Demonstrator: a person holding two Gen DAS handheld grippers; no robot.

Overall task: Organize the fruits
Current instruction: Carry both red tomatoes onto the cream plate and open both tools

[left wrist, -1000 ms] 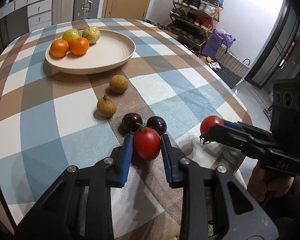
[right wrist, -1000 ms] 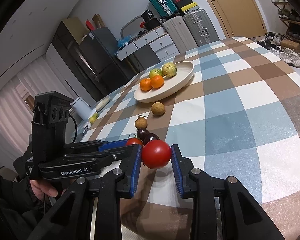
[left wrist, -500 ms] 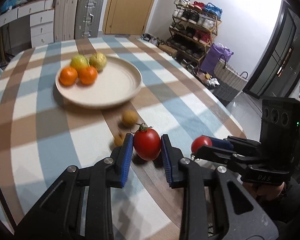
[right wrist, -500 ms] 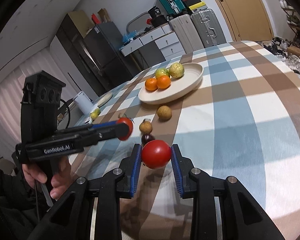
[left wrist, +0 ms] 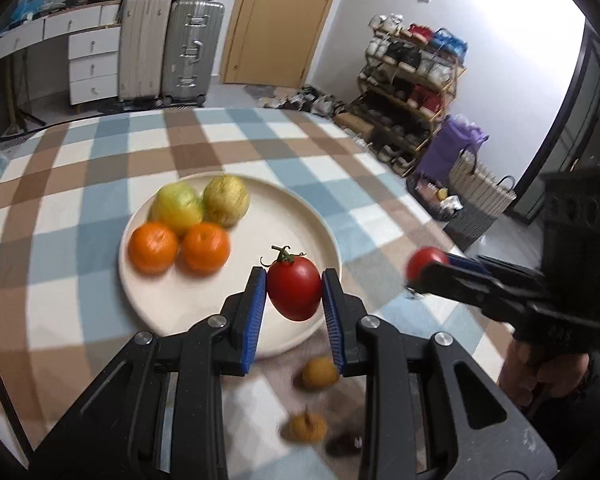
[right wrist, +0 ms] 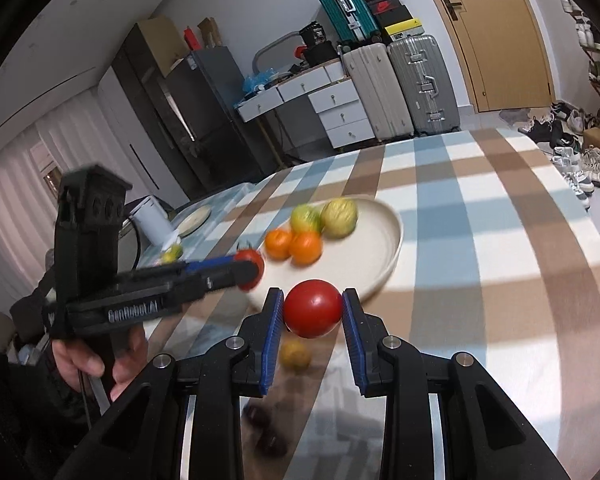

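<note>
My left gripper point(left wrist: 294, 294) is shut on a red tomato point(left wrist: 295, 290) with a green stem, held above the near rim of the cream plate point(left wrist: 188, 304). The plate carries two oranges point(left wrist: 204, 246) and two yellow-green fruits point(left wrist: 225, 199). My right gripper point(right wrist: 313, 309) is shut on a second red tomato point(right wrist: 313, 307), just short of the plate's point(right wrist: 384, 276) near edge. Each gripper shows in the other's view, the right point(left wrist: 420, 270) and the left point(right wrist: 252, 268), both with a tomato at the tip. Two brown longans point(left wrist: 320, 374) and dark fruits point(right wrist: 270, 444) lie on the cloth below.
The checked tablecloth point(left wrist: 80, 172) covers a round table. A white cup point(right wrist: 152, 220) and a small plate sit at the table's far left in the right wrist view. Suitcases, drawers and a shoe rack stand beyond the table.
Both grippers have risen and moved forward from the loose fruits toward the plate, each still holding its tomato. The longans and dark fruits now lie beneath the fingers.
</note>
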